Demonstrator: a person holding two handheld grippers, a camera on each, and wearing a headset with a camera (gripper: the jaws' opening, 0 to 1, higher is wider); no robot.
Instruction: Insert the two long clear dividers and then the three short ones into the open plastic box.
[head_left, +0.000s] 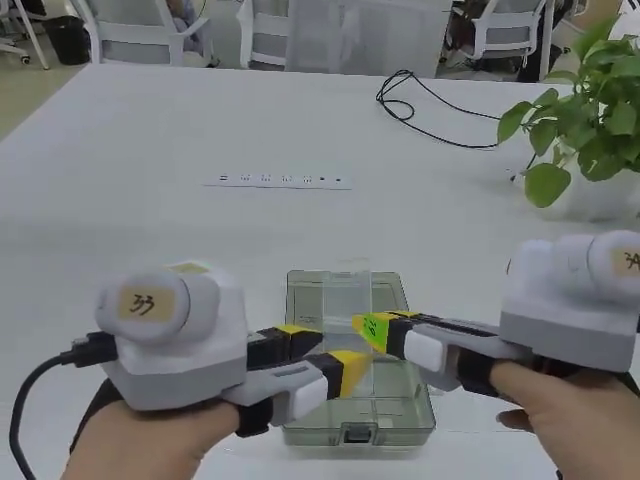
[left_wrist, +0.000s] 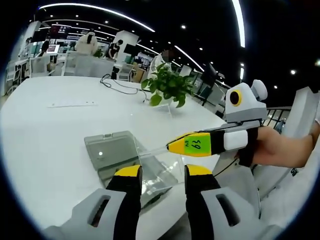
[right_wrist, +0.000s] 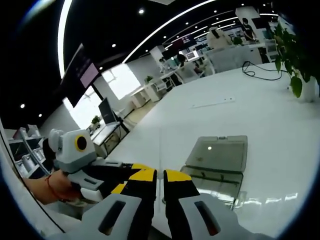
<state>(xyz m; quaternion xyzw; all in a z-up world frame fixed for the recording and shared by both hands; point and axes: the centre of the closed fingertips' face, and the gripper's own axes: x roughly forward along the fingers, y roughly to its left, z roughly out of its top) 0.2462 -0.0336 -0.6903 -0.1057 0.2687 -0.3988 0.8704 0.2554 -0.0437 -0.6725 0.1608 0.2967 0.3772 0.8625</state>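
The open clear plastic box (head_left: 405, 415) lies near the table's front edge with its lid (head_left: 385, 285) folded back. My right gripper (head_left: 366, 326) comes in from the right and is shut on a clear divider (head_left: 347, 298), which it holds upright over the box. In the right gripper view the divider (right_wrist: 160, 145) is a thin edge rising between the closed jaws (right_wrist: 161, 175). My left gripper (head_left: 325, 352) reaches in from the left just above the box's near half, with its jaws apart. In the left gripper view (left_wrist: 161, 172) the box (left_wrist: 150, 180) lies between them and they hold nothing.
A white power strip (head_left: 278, 181) lies mid-table. A black cable (head_left: 430, 115) loops at the back right. A potted green plant (head_left: 585, 125) stands at the right edge. Chairs (head_left: 140, 35) line the table's far side.
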